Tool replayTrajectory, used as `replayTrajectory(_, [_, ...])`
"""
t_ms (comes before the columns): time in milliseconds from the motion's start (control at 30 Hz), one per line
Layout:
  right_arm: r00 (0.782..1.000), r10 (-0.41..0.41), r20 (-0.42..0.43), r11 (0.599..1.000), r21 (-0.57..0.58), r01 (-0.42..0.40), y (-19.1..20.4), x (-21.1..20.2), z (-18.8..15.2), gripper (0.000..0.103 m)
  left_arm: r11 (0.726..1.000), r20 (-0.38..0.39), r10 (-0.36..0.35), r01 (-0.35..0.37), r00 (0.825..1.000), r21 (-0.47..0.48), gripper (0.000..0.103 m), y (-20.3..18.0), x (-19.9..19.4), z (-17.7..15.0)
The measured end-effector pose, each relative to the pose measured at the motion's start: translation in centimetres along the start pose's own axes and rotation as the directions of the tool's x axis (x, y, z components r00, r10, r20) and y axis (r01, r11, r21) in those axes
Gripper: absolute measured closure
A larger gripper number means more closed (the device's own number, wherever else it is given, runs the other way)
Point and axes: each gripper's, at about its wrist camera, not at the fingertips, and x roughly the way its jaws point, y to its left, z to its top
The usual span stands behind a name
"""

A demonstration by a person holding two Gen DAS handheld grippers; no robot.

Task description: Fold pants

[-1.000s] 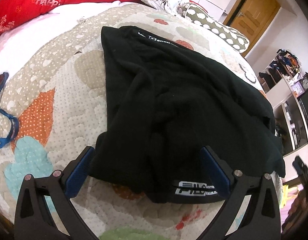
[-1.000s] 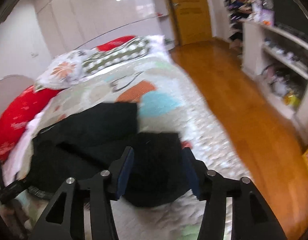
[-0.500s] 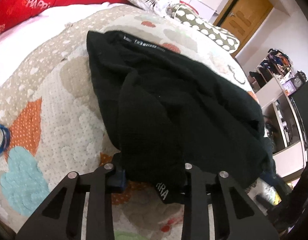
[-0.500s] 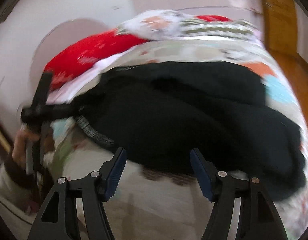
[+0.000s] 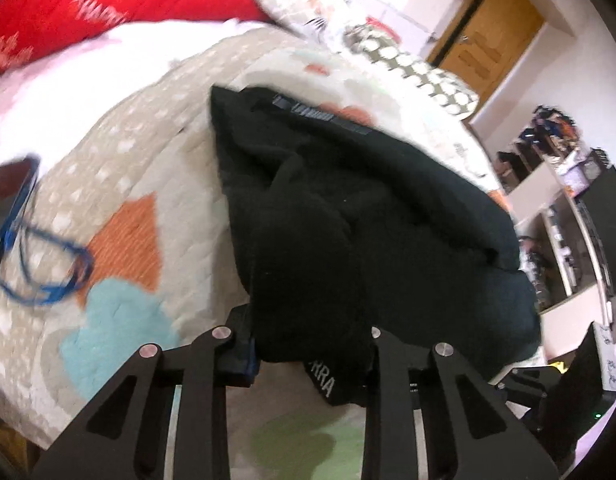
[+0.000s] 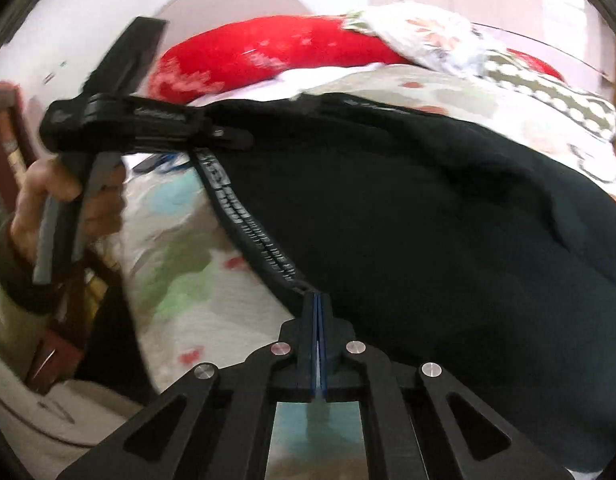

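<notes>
Pants: we see the black pants point(image 5: 372, 216) bunched on the quilted bed point(image 5: 120, 184), their lettered waistband point(image 6: 248, 220) lifted off the quilt near the bed's near edge.
Left gripper: our left gripper point(image 5: 312, 344) is clamped on a thick fold at one end of the waistband.
Right gripper: our right gripper point(image 6: 317, 316) is pinched fully together on the waistband's other end.
Bed: a red pillow point(image 6: 268, 52) lies at the far edge; a blue cord point(image 5: 40, 264) lies near the left edge.
</notes>
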Motion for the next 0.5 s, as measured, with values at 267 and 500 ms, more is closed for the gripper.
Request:
replayTrajectory(267, [0.995,-0.082,0.065,0.981,0.179,0.069,-4.4,-4.2,-1.2,0.061,1.0,-0.007,0.014,-0.014,1.0,-0.012,0.074,0.9,1.3,-1.3])
replayTrajectory(500, [0.835,-0.55,-0.02,0.711,0.515,0.48,-18.2,-13.6,-7.3,0.036,0.999,0.008,0.035,-0.035,0.999,-0.006,0.065,1.4,0.8,-1.6])
